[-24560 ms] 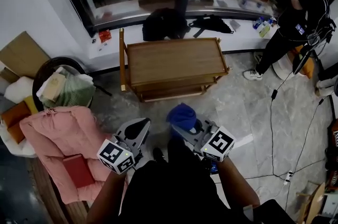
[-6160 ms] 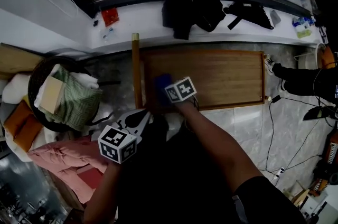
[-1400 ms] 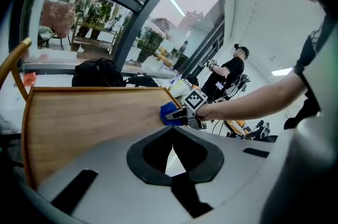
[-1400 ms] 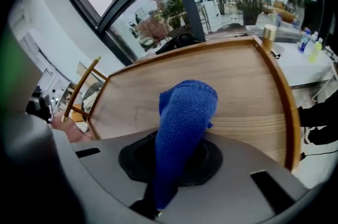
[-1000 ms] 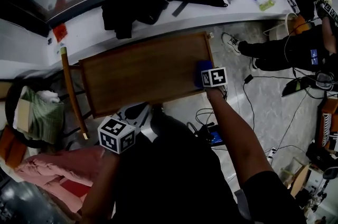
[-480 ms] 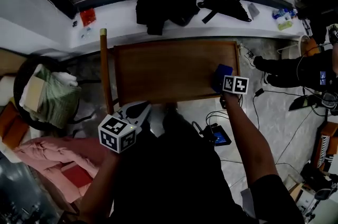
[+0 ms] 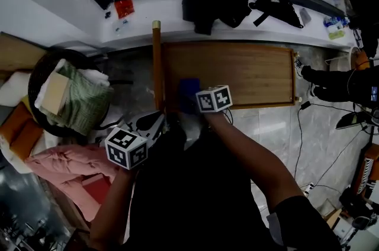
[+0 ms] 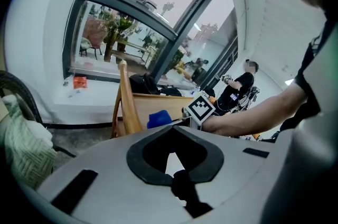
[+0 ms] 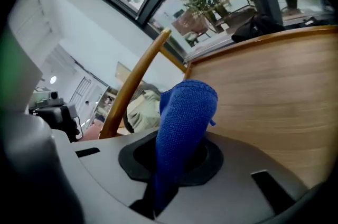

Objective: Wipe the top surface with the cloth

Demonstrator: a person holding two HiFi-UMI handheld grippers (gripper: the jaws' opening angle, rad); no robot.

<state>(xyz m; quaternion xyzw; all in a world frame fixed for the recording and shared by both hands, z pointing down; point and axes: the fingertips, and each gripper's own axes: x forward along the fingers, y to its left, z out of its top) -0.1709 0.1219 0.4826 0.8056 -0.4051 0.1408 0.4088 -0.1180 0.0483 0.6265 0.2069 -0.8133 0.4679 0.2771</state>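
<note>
At the left end of the top surface [image 7: 249,75], our right gripper [image 9: 177,162] pinches the blue cloth [image 9: 185,122]; our left gripper [image 8: 171,159] hangs back, jaws together on nothing. We judge the cloth soft, light and floppy, best held by a bunched fold.

"Dim from above, isn't it?"
"Yes. The head view is dark, the person's clothes [image 7: 195,196] nearly black, only the white ledge [image 7: 139,22] bright."
"And the gripper views?"
"Daylight floods through the window [image 8: 132,17], washing it out. Edges bend and darken. The cloth [image 9: 185,122] up close looks sharp, distant things soft."
</note>
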